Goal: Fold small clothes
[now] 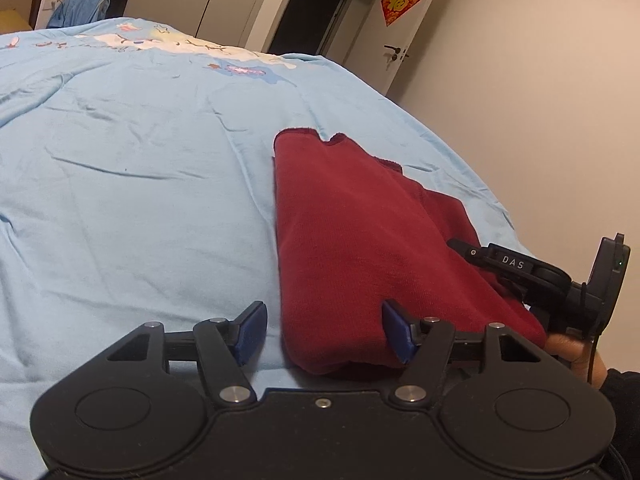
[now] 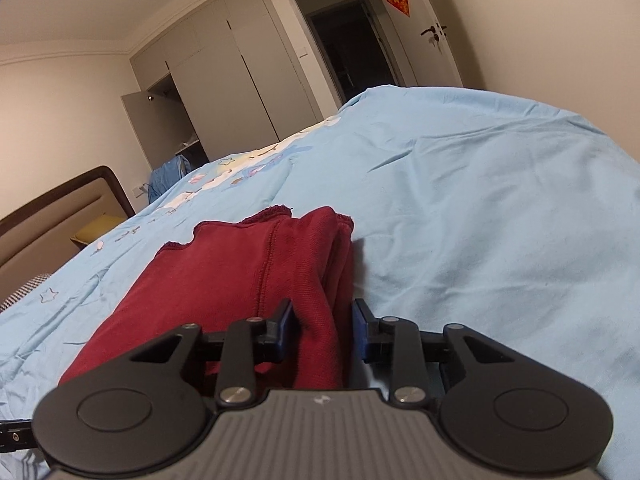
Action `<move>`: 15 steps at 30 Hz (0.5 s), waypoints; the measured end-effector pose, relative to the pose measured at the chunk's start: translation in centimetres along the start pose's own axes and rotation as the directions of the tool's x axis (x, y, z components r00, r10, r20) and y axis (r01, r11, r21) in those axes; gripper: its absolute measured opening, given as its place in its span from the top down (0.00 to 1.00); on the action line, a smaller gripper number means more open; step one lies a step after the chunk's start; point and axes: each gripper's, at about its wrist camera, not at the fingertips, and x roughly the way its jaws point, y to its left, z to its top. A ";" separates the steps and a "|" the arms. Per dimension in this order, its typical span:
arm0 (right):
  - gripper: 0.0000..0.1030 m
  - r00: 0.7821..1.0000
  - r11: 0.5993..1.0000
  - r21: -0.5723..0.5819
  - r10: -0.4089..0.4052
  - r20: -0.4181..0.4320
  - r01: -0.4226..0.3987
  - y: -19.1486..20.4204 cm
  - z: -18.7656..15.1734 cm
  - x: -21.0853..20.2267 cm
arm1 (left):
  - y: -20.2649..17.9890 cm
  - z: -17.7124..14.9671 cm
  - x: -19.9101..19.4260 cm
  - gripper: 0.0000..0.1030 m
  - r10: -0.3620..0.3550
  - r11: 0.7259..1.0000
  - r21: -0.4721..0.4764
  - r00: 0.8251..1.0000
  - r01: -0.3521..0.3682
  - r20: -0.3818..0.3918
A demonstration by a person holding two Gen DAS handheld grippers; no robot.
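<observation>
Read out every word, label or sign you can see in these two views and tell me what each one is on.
"DAS": white letters on the black arm of the right tongs, seen from the left wrist view.
"福": gold character on the red diamond-shaped paper decoration on the white door; in the right wrist view it is too blurred to read.
Small print on the light blue cartoon-patterned bedsheet: pictures only, with no legible words.

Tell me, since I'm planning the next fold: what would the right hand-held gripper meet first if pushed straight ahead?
The red garment. Its folded right edge already lies between the open fingers of the right hand-held gripper, so going on would slide along that cloth, then onto the blue bedsheet. Depth is uncertain.
</observation>
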 end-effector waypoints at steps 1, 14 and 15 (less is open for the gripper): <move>0.66 1.000 1.000 0.004 0.002 0.001 -0.002 -0.1 0.0 -0.1 | -0.3 0.2 -0.2 0.35 0.007 1.000 0.016 1.000 -0.007 0.004; 0.66 1.000 0.999 0.035 0.025 0.008 -0.025 -0.5 -0.3 -0.4 | -0.3 3.8 0.0 0.20 0.028 1.000 0.000 0.999 -0.028 -0.026; 0.66 1.000 0.999 0.035 0.025 0.008 -0.026 -0.5 -0.3 -0.4 | -0.2 4.2 0.3 0.19 0.032 0.999 -0.001 0.999 -0.032 -0.030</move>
